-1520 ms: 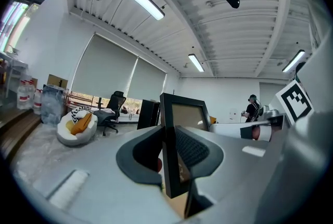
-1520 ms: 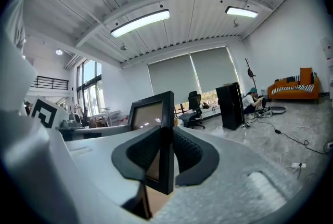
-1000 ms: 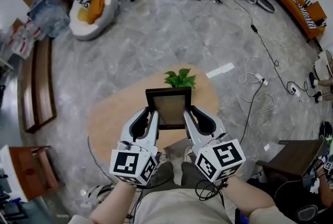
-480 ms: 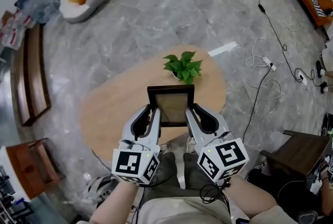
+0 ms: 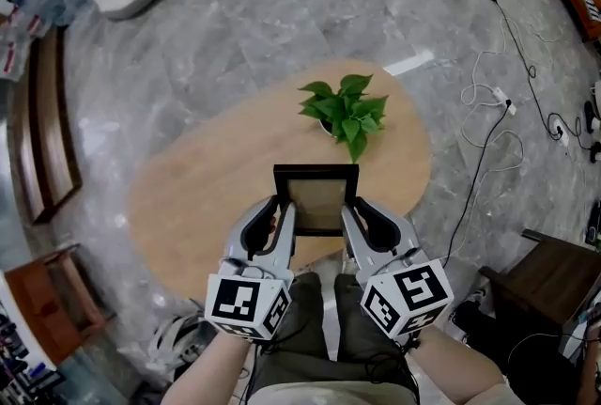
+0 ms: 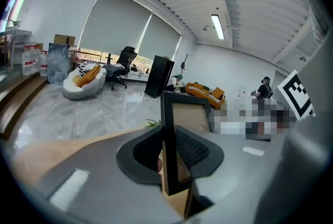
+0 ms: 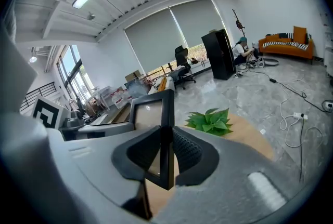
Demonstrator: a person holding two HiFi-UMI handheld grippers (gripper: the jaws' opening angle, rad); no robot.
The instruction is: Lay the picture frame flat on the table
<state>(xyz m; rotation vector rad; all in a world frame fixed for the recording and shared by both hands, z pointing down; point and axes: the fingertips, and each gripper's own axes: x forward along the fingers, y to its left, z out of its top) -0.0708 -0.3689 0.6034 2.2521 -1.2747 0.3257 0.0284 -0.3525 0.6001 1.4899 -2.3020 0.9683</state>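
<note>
Your L gripper (image 5: pixel 285 213): jaws clamped on left rail of picture frame (image 5: pixel 316 198), pads pressing dark edge from both sides. Your R gripper (image 5: pixel 352 213): same, clamped on right rail. Frame held between the two, tilted, face toward you, over near side of oval wood table (image 5: pixel 197 196). Can't tell if btm edge touches tabletop. Potted plant (image 5: pixel 346 110) on table just beyond frame, not touching.

Picture frame (image 5: pixel 316 199) over near edge of table (image 5: pixel 207 196) — left gripper (image 5: pixel 282 210) at left side, right gripper (image 5: pixel 351 212) at right; plant (image 5: pixel 346 110) behind, on table.
</note>
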